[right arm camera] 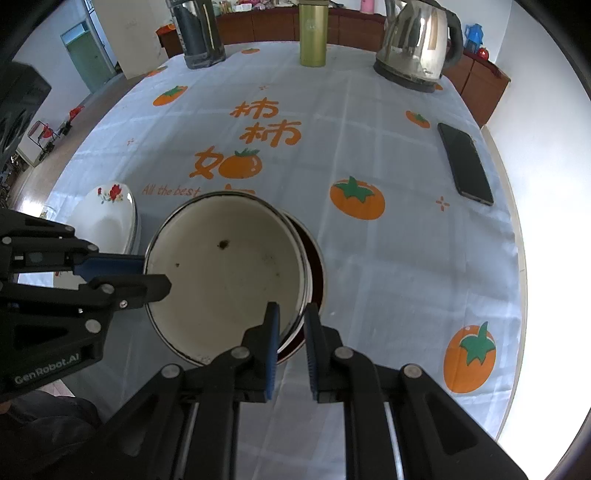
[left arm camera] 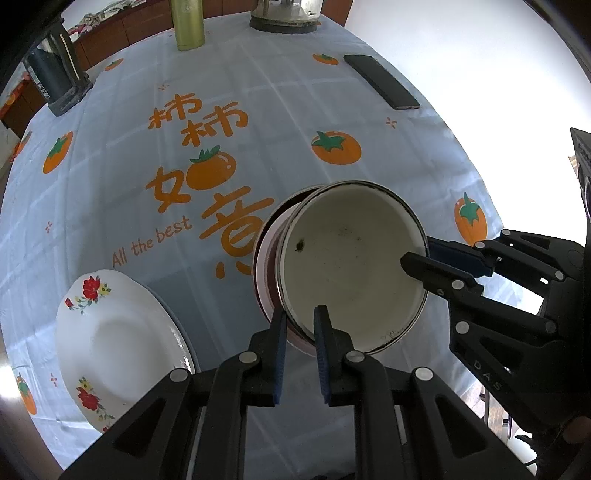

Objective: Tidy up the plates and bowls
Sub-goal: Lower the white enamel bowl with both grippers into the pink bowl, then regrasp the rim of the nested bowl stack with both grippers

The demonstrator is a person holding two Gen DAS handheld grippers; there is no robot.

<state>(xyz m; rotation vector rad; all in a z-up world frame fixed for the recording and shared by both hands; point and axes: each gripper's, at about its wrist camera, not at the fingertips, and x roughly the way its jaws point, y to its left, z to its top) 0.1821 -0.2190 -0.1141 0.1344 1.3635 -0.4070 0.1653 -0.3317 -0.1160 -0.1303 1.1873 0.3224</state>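
A cream enamel bowl with a dark rim and a few dark specks is held tilted over a dark red bowl on the table. My left gripper is shut on the cream bowl's near rim. My right gripper is shut on the opposite rim of the cream bowl, with the red bowl just behind it. A white plate with red flowers lies to the left; it also shows in the right wrist view.
The table has a pale blue cloth with orange persimmons. A black phone lies at the right. At the far edge stand a steel kettle, a green bottle and a dark container.
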